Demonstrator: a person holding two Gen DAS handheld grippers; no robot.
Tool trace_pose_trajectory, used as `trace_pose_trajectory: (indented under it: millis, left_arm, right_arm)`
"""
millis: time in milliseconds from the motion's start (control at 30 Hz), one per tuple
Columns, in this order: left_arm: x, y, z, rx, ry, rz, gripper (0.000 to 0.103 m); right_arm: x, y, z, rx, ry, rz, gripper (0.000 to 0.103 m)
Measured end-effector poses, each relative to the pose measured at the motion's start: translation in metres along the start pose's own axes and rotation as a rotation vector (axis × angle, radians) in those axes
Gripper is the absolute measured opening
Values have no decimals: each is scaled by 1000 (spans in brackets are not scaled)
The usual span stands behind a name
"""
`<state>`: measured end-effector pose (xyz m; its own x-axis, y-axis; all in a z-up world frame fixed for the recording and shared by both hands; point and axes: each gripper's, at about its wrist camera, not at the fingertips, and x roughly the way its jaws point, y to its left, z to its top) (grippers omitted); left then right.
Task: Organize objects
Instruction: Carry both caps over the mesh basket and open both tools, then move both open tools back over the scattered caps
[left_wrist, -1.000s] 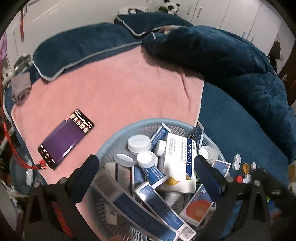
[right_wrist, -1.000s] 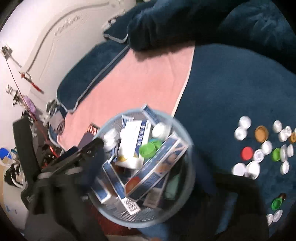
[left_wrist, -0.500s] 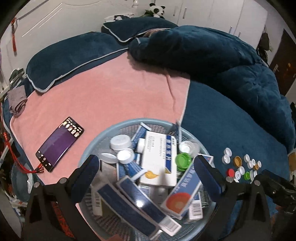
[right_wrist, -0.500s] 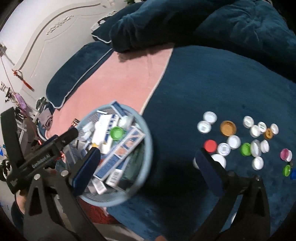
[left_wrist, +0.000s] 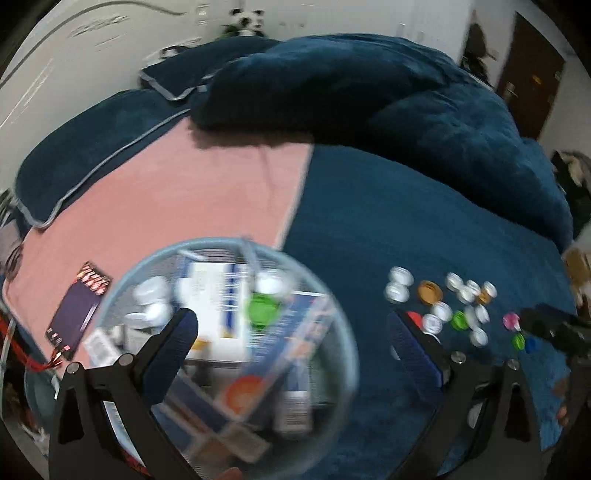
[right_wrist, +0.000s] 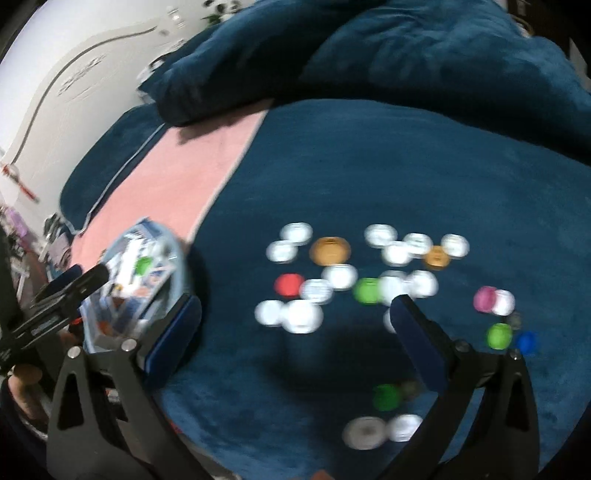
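A blue blanket (right_wrist: 369, 177) is spread beneath both tools. A round basket (left_wrist: 332, 314) of boxes is seen under the left gripper (left_wrist: 291, 332), whose jaws are spread, holding nothing. Scattered bottle caps (right_wrist: 340, 277) lie just ahead of the right gripper (right_wrist: 295, 321), likewise released and empty.

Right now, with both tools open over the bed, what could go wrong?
1. The bottle caps lie packed together on the soft blue blanket; the open right tool may nudge neighbours when closing on one.
2. The basket is heaped with boxes; a dropped cap could bounce off.
3. Both views are motion-blurred, so aim may be off.
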<state>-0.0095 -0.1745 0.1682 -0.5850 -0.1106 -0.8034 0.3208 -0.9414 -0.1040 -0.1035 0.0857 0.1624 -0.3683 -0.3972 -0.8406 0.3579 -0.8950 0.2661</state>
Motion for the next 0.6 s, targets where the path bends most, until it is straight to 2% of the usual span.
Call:
trace_pose_trajectory:
  millis: [100,167,367,600]
  left_arm:
    - [5,-35,-4,58,14,-51,102]
    - [12,-60,-9,94,30,-84,102]
    - [44,-131,-27,209,122,-145,102]
    - [80,-206,-76,356,249,-232,102]
  right_arm:
    - [1,-41,-7,85,1,-34,103]
    - [7,-69,-15,168,33,-53,103]
    - [11,-109,-33,242,61,-90,103]
    - [0,-154,-48,356,45,-120,103]
